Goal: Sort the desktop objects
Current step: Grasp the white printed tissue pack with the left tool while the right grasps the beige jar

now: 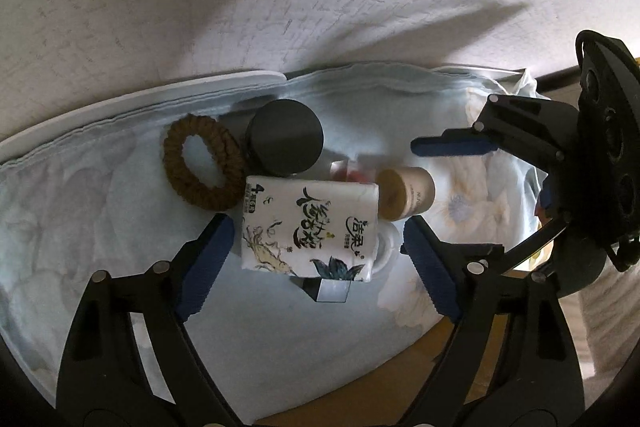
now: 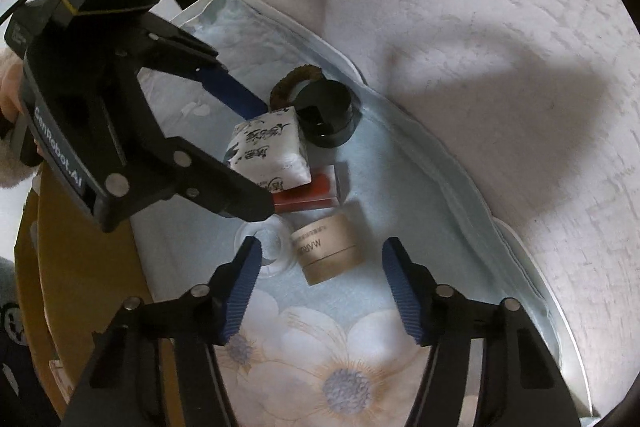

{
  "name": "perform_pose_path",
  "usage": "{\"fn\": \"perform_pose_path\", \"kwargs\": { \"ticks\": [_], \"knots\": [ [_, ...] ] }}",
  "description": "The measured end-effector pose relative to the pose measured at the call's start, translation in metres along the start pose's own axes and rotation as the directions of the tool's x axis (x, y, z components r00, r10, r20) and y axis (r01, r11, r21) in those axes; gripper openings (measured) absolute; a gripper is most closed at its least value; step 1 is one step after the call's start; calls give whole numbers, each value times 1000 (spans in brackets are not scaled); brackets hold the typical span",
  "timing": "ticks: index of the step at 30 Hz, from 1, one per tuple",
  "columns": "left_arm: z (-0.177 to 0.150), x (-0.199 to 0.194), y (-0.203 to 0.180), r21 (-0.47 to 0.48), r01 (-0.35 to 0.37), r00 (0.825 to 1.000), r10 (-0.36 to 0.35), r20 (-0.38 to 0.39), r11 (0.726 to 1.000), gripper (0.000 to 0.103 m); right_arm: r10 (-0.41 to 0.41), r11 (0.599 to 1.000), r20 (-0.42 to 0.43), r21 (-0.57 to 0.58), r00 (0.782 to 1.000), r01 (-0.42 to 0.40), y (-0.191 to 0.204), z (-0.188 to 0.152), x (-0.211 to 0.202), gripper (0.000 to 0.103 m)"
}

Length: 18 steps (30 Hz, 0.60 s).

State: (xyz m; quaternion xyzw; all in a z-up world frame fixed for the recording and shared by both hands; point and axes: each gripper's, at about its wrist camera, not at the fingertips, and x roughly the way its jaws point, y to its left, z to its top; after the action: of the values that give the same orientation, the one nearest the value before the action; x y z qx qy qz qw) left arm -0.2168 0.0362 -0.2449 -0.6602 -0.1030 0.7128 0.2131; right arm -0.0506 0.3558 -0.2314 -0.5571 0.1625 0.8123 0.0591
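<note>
left gripper [image 1: 316, 251]: straddling white printed tissue pack [image 1: 310, 227], pads not touching
right gripper [image 2: 320, 291]: released, straddling beige cylindrical jar [image 2: 330, 249]

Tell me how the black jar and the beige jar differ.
The black jar is dark and unmarked; the beige jar is pale tan with printed lettering. The black jar stands upright, lid up, whereas the beige jar lies on its side. The black jar sits next to the brown hair tie; the beige jar lies between the right gripper's open fingers. Both are short round containers on the floral cloth.
</note>
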Motion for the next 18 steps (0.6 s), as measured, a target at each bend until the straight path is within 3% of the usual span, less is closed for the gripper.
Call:
{"fn": "perform_pose_path", "kwargs": {
  "ticks": [3, 5, 15, 18],
  "knots": [
    [3, 2, 1, -5, -4, 1000, 4, -1, 1000, 69, 5, 1000, -5, -2, 1000, -5, -1, 0, 2, 34],
    [5, 1, 1, 2, -20, 1000, 20, -3, 1000, 60, 10, 1000, 1, -4, 1000, -10, 0, 0, 2, 34],
    [0, -21, 4, -27, -18, 1000, 18, 18, 999, 59, 8, 999, 48, 39, 999, -10, 8, -4, -21, 33],
    [-7, -40, -8, 6, -57, 997, 56, 56, 998, 59, 8, 998, 68, 60, 998, -12, 15, -7, -41, 33]
  ]
}}
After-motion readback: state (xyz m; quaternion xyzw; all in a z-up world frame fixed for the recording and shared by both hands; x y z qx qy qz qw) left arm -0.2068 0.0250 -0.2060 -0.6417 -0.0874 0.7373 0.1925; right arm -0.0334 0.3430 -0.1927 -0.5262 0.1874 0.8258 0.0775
